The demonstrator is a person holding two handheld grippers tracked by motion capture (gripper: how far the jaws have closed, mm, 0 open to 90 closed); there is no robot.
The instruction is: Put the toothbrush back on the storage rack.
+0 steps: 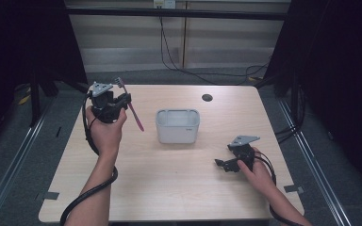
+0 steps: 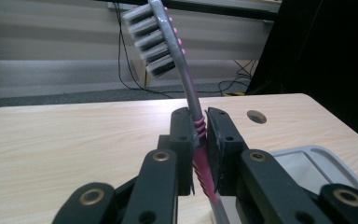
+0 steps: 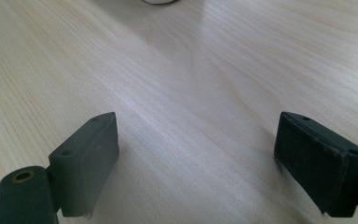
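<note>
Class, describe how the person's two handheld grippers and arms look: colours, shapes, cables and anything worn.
Both the left gripper and the right gripper are black, each topped with a grey three-cornered plate. Their jaws are flat, blocky black pads on linkage arms with brass-coloured pivot rings. A thick black cable trails from each gripper back along the forearm. Both forearms are bare, with no sleeves, and no gloves can be seen.

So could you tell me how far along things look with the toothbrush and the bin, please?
Done: the toothbrush is off the table, clamped at its pink grip by the left gripper. In hand: it is held up left of the bin, bristles uppermost. Left, probably: carrying it over and dropping it in; the bin looks empty. The right gripper rests open on the table.
</note>
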